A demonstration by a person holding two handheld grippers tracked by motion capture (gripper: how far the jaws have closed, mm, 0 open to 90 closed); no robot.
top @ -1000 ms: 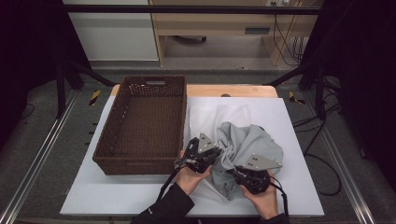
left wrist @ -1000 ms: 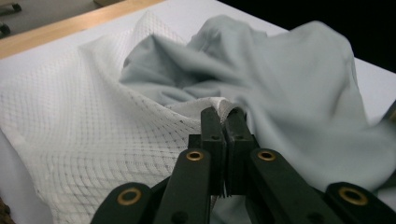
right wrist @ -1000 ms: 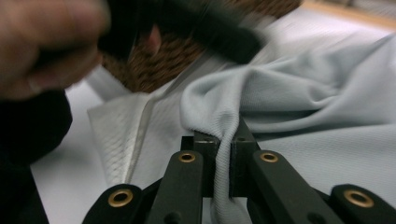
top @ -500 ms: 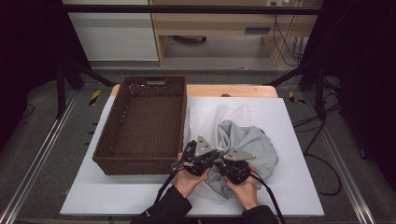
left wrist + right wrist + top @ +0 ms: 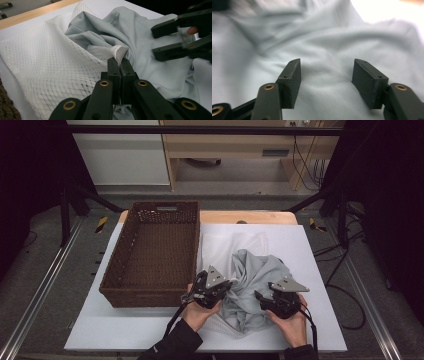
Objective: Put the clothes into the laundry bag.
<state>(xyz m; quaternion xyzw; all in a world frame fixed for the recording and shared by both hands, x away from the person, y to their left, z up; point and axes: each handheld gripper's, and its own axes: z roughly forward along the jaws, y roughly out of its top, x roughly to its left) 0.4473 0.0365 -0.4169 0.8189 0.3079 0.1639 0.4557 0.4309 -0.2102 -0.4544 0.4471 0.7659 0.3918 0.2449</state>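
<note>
L gripper [image 5: 226,286] is clamped on the mesh bag's [image 5: 50,65] rim next to the basket [image 5: 150,255], R gripper [image 5: 325,82] jaws just opened, nothing pinched, grey shirt [image 5: 260,275] right under/ahead of them, prob touching, so R's nearer.

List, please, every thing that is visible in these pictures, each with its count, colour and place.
grey garment: one, light grey, crumpled on the white board right of the basket.
mesh bag: one, white, under and beside the garment.
wicker basket: one, dark brown, left half of the board.
white board: one, on the wooden table.
left gripper: black, shut on the mesh bag's edge.
right gripper: black, jaws have just been opening, apart over the garment.
</note>
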